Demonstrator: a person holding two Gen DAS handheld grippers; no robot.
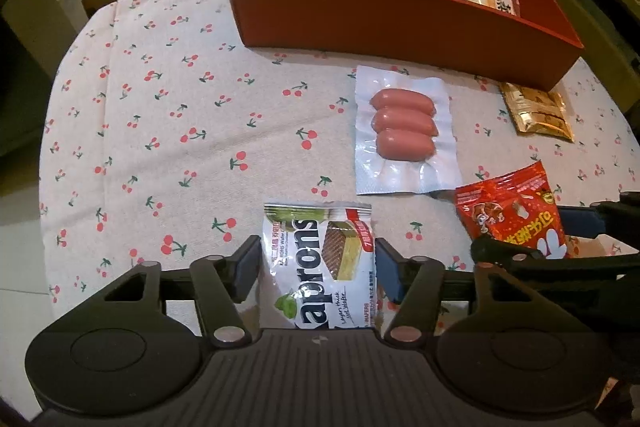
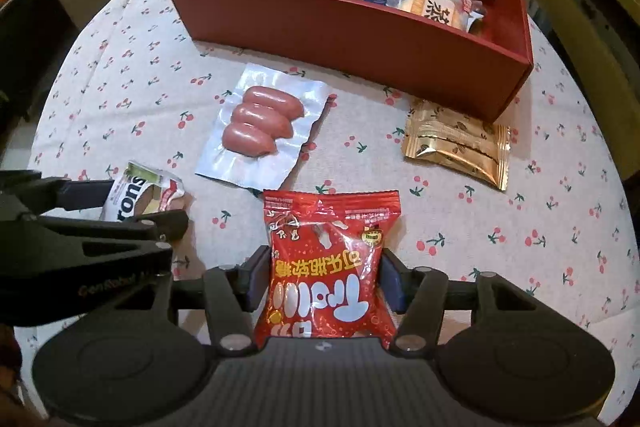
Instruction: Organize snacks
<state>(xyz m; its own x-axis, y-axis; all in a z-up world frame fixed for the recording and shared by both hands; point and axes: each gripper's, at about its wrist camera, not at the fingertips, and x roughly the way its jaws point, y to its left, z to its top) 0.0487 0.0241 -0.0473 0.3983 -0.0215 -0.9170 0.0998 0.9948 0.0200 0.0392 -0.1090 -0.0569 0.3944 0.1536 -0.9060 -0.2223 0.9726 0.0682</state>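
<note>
Left gripper (image 1: 318, 263) clamping white wafer packet (image 1: 320, 263), right gripper (image 2: 324, 277) clamping red candy bag (image 2: 326, 267), both awaiting lift into red cardboard box (image 2: 360, 39).

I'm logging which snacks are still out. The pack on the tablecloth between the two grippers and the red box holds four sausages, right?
Not four: the sausage pack holds three sausages, as the left wrist view shows. It does lie on the tablecloth, short of the red box.

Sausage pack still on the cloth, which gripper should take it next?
Neither is free: left gripper straddles the wafer pack, right gripper the red candy bag. After dropping, probably left: the sausage pack lies nearer its side.
</note>
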